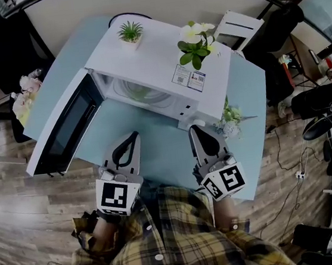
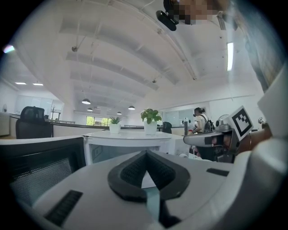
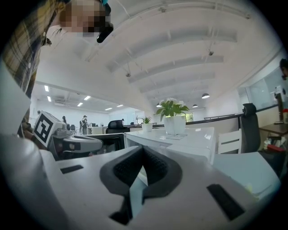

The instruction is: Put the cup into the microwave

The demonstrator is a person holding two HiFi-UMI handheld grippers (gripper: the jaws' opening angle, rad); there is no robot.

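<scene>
Smooth pale-blue tabletop; boxy white microwave, dark-glass door open.

On blue table: microwave, perhaps flowers

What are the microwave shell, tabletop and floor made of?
Microwave shell: white, smooth; painted metal or plastic, can't tell.
Tabletop: pale blue, matte, uniform; likely laminate.
Floor: plank seams and grain; wood or wood-look vinyl.
</scene>
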